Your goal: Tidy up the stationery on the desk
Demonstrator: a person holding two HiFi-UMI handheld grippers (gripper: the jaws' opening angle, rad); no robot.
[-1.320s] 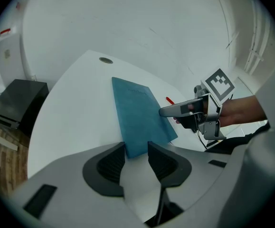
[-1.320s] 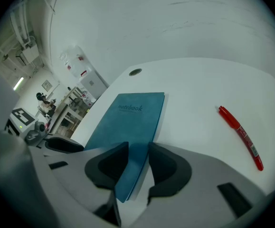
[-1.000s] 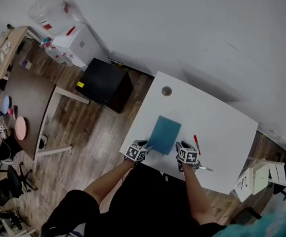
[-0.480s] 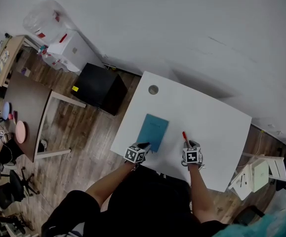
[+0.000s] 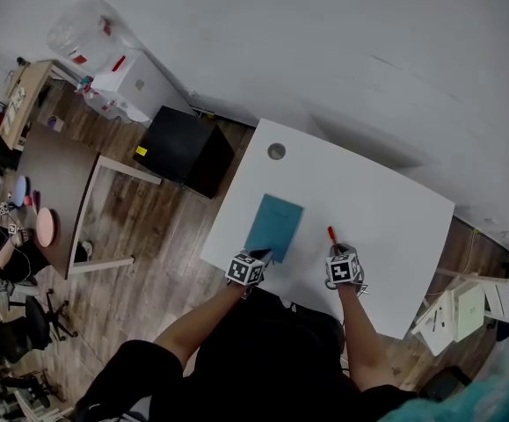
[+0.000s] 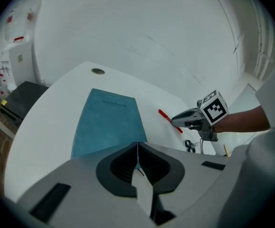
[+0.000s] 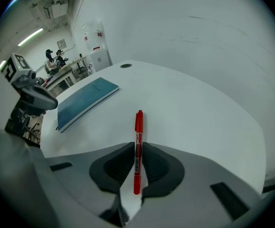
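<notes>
Between the jaws of the right gripper (image 5: pixel 336 250), which have just been closing, the red pen (image 7: pixel 138 127) sits clamped, while the left gripper (image 6: pixel 137 146) alongside pinches the near edge of the blue notebook (image 6: pixel 106 122).

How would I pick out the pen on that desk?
Find the white rectangular desk by the pale wall. On it, right of the flat teal notebook, lies a slim red plastic pen, its near end pinched by the right tongs, whose jaws have just been closing. It is the only red, stick-shaped thing there.
</notes>
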